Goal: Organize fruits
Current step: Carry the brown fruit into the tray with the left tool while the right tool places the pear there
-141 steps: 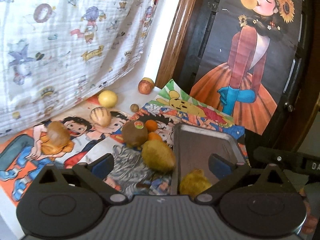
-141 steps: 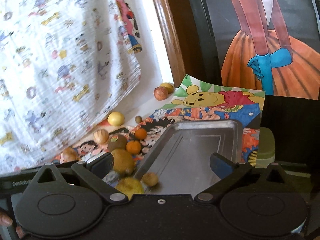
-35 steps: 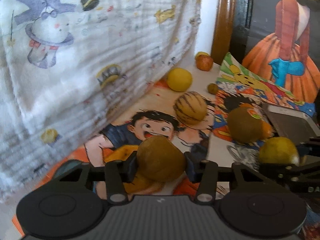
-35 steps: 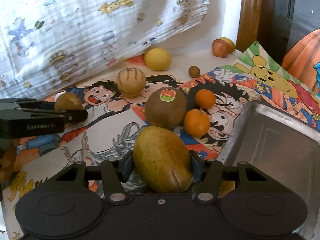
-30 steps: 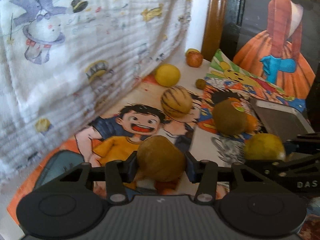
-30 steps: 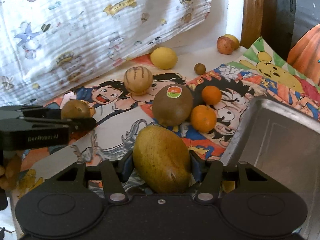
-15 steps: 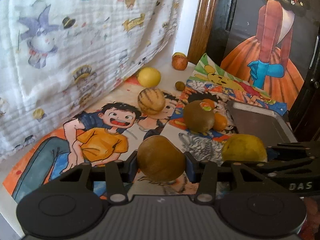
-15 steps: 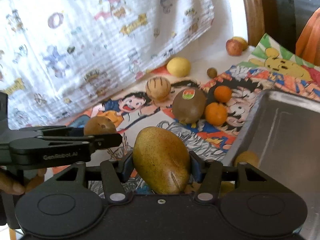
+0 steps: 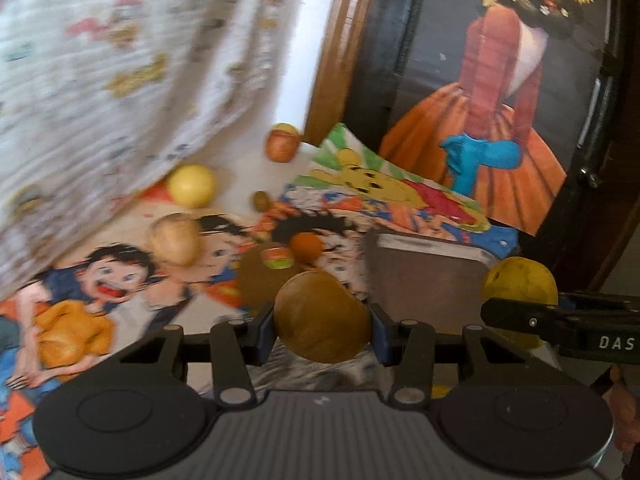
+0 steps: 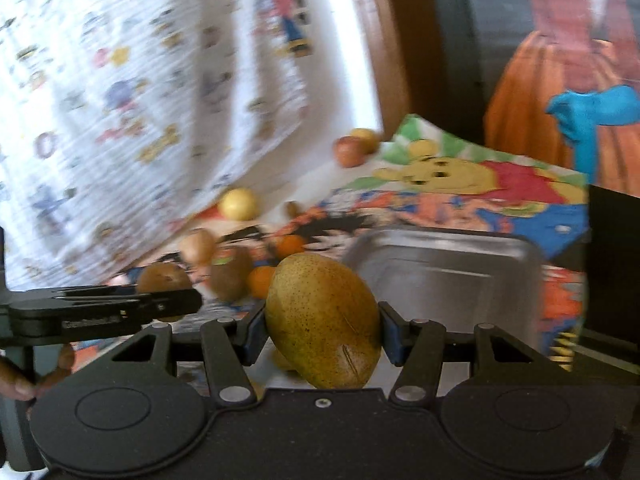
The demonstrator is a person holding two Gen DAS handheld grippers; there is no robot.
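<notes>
Brown and round, a small fruit [image 9: 322,316] is pinched between the 2 blue-padded fingers of the left gripper [image 9: 322,330], clear of the table. In the right wrist view the same round brown fruit [image 10: 164,278] is seen side-on in the left gripper [image 10: 176,304], to the left of the tray. A yellow-brown pear [image 10: 324,320] is clamped between the fingers of the right gripper [image 10: 322,338], raised just in front of the near-left corner of a metal tray [image 10: 452,264]. From the left wrist view the pear [image 9: 520,288] is seen over the tray's right end, held by the right gripper [image 9: 520,316].

The metal tray [image 9: 424,264] is set on cartoon-printed paper [image 9: 120,272] covering the table. Left of the tray, a kiwi with a sticker [image 9: 260,276] and an orange [image 9: 306,244] are seen close together. A tan ribbed fruit [image 9: 174,240], a yellow lemon [image 9: 191,185] and a small brown nut-like item [image 9: 261,200] are spread further back. A reddish apple [image 9: 282,146] is placed by the wooden frame [image 9: 340,60], with another yellow fruit just behind it. A printed white cloth [image 9: 120,60] is hung at the left. Both views are blurred.
</notes>
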